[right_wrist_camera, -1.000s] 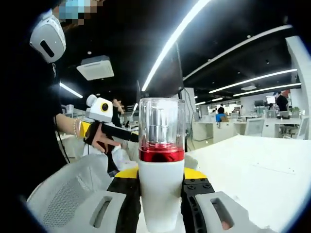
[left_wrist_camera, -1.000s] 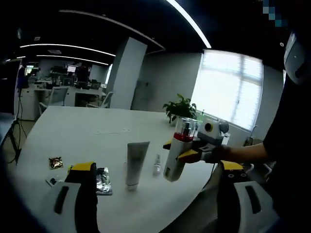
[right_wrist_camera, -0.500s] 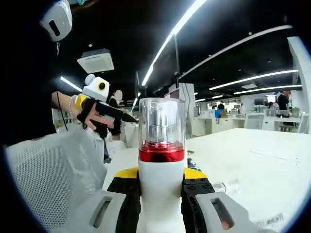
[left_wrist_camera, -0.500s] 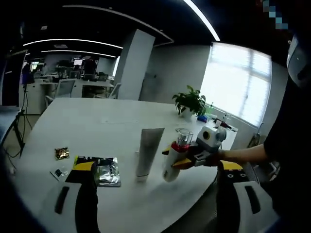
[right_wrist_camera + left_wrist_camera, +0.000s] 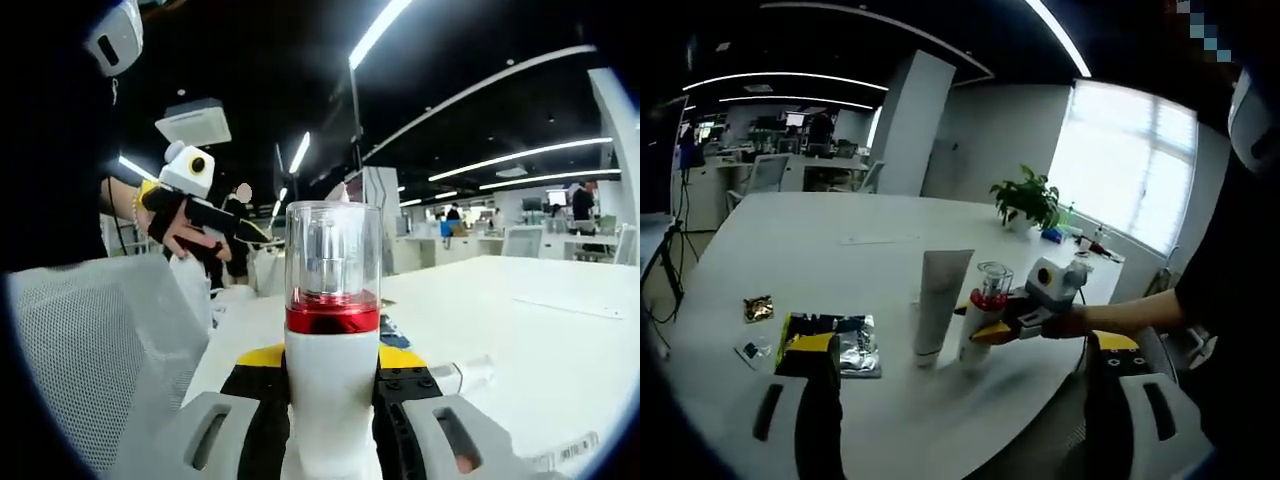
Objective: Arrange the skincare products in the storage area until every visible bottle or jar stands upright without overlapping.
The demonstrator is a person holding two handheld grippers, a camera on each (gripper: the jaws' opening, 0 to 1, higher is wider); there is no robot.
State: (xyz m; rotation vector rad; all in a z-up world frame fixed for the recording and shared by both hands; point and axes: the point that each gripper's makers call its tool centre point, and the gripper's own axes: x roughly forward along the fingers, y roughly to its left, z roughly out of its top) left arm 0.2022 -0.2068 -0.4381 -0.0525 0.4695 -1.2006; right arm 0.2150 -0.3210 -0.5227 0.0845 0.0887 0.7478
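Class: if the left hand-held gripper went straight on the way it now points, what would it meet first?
Probably the white tube standing on the table, or the red-collared bottle beside it; depth is unclear, so I can't say which.

A large white oval table (image 5: 790,250) spreads across the left gripper view. At about 8 o'clock on it lies a small crinkled gold foil wrapper (image 5: 758,308), with a tiny dark sachet (image 5: 752,351) just below it. At 1 o'clock, near the table's far edge, stands a green leafy potted plant (image 5: 1025,203) before a bright window (image 5: 1120,175). A square white pillar (image 5: 906,135) rises at 11 o'clock. In the right gripper view, a grey mesh chair back (image 5: 90,350) sits at 8 o'clock.
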